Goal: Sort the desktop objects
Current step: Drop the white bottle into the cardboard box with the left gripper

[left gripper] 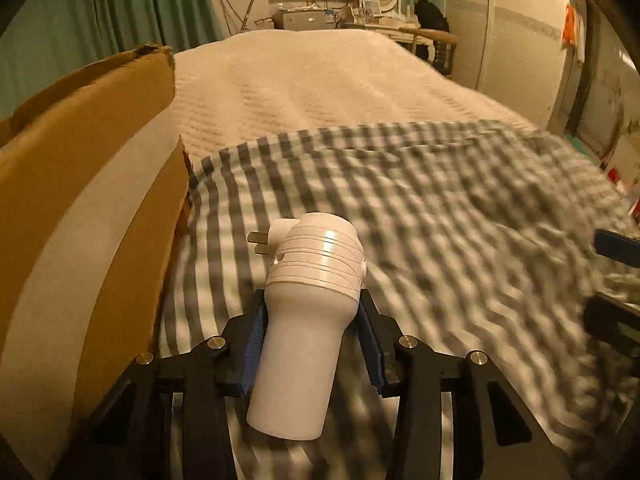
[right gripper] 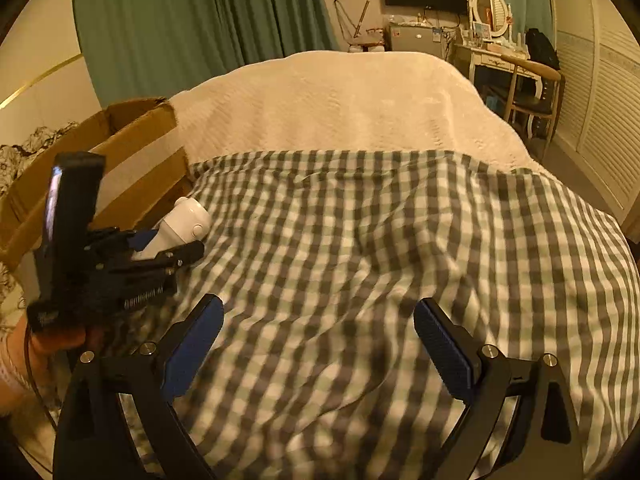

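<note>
White plug-in device (left gripper: 306, 312), pinched low by the left gripper (left gripper: 312, 344) near the checked cloth's (left gripper: 440, 208) left edge, could tip out; the right gripper (right gripper: 318, 344) gapes empty.

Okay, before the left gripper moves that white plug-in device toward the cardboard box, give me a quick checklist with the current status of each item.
1. White plug-in device sits between the left gripper fingers: ok.
2. Both pads pressing firmly on its body: cannot tell; the right-side pad seems to stand slightly off.
3. Metal prongs point away from the fingers, free of the checkered cloth: ok.
4. Cardboard box close by on the left, top flaps open: ok.
5. Room inside the box: cannot tell, the interior is hidden.
6. Right gripper open, holding nothing, clear of the left one: ok.
</note>
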`<state>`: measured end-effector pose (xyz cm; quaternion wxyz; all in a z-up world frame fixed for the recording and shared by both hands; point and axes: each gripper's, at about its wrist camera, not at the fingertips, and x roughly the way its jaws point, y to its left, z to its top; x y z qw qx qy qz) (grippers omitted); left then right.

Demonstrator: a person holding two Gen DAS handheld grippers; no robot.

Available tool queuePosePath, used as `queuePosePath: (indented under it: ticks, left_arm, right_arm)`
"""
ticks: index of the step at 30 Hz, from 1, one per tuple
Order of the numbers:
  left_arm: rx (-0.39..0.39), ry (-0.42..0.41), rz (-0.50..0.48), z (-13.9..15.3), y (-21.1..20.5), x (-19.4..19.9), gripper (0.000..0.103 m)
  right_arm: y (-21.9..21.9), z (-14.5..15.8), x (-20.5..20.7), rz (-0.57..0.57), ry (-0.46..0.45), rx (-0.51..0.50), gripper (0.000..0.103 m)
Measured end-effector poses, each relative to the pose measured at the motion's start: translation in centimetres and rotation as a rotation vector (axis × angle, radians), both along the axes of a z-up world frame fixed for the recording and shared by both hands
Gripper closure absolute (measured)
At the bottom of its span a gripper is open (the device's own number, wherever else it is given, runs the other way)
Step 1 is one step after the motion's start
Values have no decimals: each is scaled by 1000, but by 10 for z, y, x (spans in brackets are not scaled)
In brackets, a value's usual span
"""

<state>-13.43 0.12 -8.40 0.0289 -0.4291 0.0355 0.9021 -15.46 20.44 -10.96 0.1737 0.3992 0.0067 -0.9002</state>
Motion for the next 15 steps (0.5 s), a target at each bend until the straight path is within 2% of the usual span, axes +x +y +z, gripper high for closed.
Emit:
queuePosePath:
  ticks: [4, 8, 11, 13, 15]
  left_arm:
    - [73, 34, 10, 39, 4, 36, 60]
    - [92, 122, -4, 108, 0, 58, 60]
    - [83, 166, 30, 157, -18, 66, 60]
    - [89, 190, 71, 178, -40, 71, 60]
    - [71, 216, 121, 195, -67, 79, 60]
  right_arm:
    - [-15, 39, 23, 6, 48, 35, 7]
    - [-32, 103, 44, -9, 123, 32, 7]
    - [-53, 148, 56, -11, 160, 15, 7]
    - [-70, 172, 64, -10, 199, 4, 7]
    - [-84, 183, 67, -18, 212, 4, 7]
